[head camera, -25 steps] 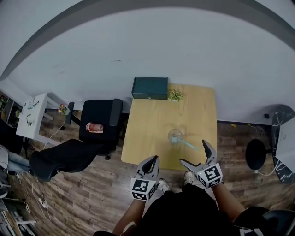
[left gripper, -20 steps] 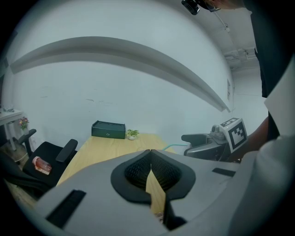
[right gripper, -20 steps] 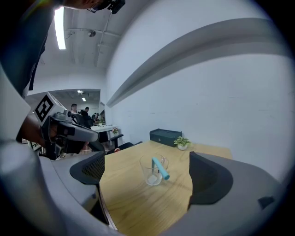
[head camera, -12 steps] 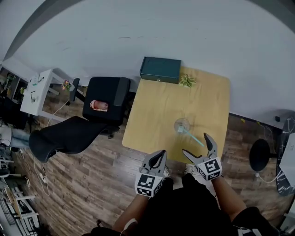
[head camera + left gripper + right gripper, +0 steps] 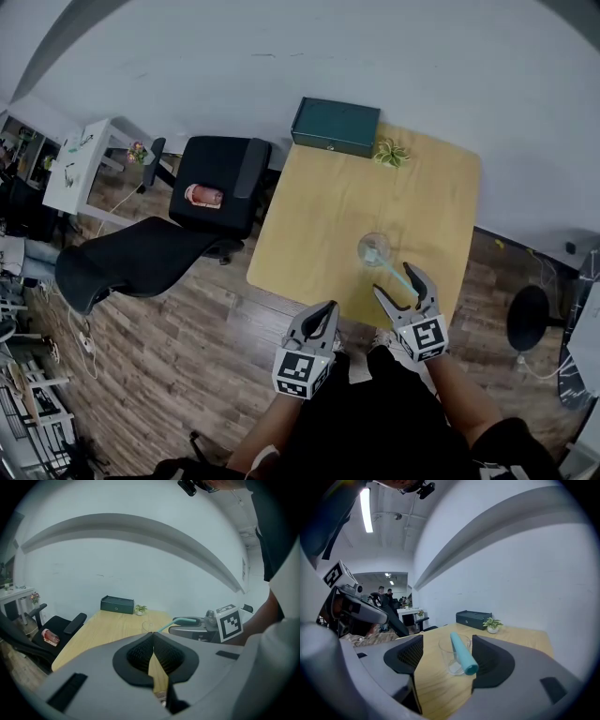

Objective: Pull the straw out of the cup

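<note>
A clear cup (image 5: 373,248) stands near the front right of the wooden table (image 5: 319,216). A teal straw (image 5: 394,272) leans out of it toward me. My right gripper (image 5: 396,281) has just been closing. The straw's free end (image 5: 465,659) lies between the jaws, next to the right pad (image 5: 487,656). The left pad (image 5: 407,657) is well clear of it, so the jaws do not press on the straw. My left gripper (image 5: 323,317) hangs off the table's front edge, shut and empty, with its pads (image 5: 161,654) touching. The cup (image 5: 147,626) and straw (image 5: 165,626) also show in the left gripper view.
A dark green box (image 5: 336,126) and a small potted plant (image 5: 390,153) stand at the table's far edge. Two black office chairs (image 5: 220,183) are left of the table, one with a red object on its seat. A round stool (image 5: 528,317) is on the floor at the right.
My right gripper has come forward over the straw's free end and its jaws have narrowed around it. The left gripper stays shut by the table's front edge.
</note>
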Demonstrator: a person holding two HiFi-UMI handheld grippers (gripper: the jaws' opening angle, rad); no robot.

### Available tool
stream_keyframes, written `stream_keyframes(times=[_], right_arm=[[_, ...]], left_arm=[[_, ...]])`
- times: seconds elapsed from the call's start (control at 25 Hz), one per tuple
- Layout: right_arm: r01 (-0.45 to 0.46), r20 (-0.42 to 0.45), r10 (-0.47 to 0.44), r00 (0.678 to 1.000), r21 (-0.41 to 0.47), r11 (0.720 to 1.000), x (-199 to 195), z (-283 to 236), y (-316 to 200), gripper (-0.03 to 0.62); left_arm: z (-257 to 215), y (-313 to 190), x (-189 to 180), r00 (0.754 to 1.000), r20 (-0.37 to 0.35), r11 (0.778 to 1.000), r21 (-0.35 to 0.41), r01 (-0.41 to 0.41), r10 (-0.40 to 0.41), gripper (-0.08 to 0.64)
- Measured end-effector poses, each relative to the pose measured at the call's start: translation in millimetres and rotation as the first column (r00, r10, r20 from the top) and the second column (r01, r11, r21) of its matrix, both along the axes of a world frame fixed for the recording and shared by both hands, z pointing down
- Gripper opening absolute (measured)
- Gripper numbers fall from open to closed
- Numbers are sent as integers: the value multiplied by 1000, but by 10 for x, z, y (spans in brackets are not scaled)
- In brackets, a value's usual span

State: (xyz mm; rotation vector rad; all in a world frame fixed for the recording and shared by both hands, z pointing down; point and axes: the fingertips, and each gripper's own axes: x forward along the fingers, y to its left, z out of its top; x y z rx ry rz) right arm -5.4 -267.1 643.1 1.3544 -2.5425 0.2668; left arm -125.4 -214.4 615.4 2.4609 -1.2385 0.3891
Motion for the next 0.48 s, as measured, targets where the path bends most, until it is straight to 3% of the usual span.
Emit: stream_keyframes(times=[0.48], right_arm=[[-26, 32, 25, 999, 27, 999, 70, 31, -41, 177]], left_arm=[[-45, -19, 8, 999, -2, 999, 11, 35, -35, 18]])
